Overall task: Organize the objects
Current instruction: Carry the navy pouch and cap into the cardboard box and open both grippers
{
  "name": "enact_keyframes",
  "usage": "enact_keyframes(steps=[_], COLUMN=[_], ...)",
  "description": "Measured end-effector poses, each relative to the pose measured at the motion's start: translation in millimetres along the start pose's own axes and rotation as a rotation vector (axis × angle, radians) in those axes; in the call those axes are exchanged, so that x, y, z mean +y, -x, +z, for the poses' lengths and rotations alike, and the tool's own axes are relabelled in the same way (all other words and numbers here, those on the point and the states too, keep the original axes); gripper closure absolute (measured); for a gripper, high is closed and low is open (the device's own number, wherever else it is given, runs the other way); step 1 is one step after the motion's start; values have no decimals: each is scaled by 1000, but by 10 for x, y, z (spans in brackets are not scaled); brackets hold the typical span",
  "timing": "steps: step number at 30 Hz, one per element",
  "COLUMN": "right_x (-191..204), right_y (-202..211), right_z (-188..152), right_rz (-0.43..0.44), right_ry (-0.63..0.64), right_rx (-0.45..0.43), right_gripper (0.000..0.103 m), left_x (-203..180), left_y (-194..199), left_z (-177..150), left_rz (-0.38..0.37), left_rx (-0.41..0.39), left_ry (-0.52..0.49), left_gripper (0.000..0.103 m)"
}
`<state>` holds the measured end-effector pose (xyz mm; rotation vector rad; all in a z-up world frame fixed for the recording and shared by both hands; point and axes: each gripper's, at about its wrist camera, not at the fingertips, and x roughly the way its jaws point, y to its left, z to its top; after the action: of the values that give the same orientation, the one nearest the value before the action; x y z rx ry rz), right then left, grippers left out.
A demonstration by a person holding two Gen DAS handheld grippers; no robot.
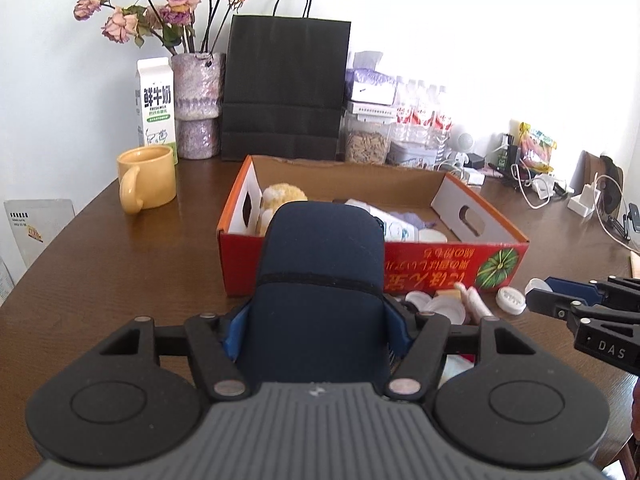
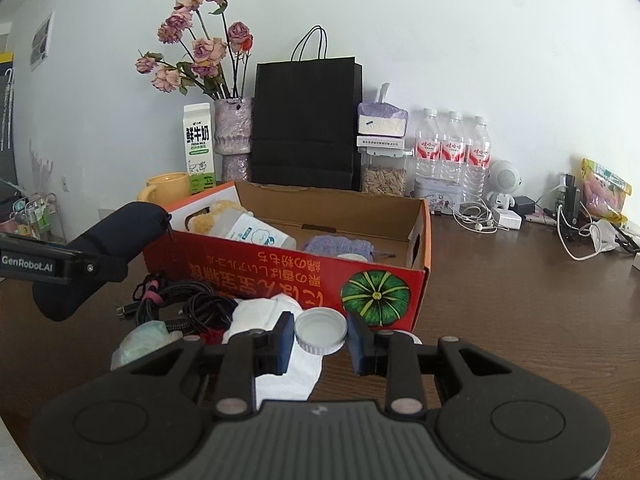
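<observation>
Between left tongs: a dark blue soft case, squeezed tight.
Between right tongs: a white jar lid, pinched.
Just past both: the red cardboard box.

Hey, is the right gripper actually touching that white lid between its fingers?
Touching. In the right wrist view the white lid sits clamped between the right gripper: both blue pads meet its rim with no gap.

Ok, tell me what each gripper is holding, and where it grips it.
Left gripper: dark blue pouch, clamped across its lower half. Right gripper: white cap, pads on opposite sides of its rim.
</observation>
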<state>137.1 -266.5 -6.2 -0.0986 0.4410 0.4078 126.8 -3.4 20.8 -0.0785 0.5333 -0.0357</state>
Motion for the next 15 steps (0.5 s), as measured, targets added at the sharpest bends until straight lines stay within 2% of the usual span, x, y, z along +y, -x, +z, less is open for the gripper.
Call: enact_keyframes(steps=[8,15], right_x=[43,-10], right_y=[-176,-472], right_z=[287,593], right_rz=[12,7], right_ry=[31,43], right_rx=[-51,-93], right_gripper=[76,76], left_x=[-126,-302], left_y=[-121,-430], left_z=[331,687], left_rz=[-23,-44], left_rx=[-46,-61], left_ry=[-11,5], left_gripper=[37,37])
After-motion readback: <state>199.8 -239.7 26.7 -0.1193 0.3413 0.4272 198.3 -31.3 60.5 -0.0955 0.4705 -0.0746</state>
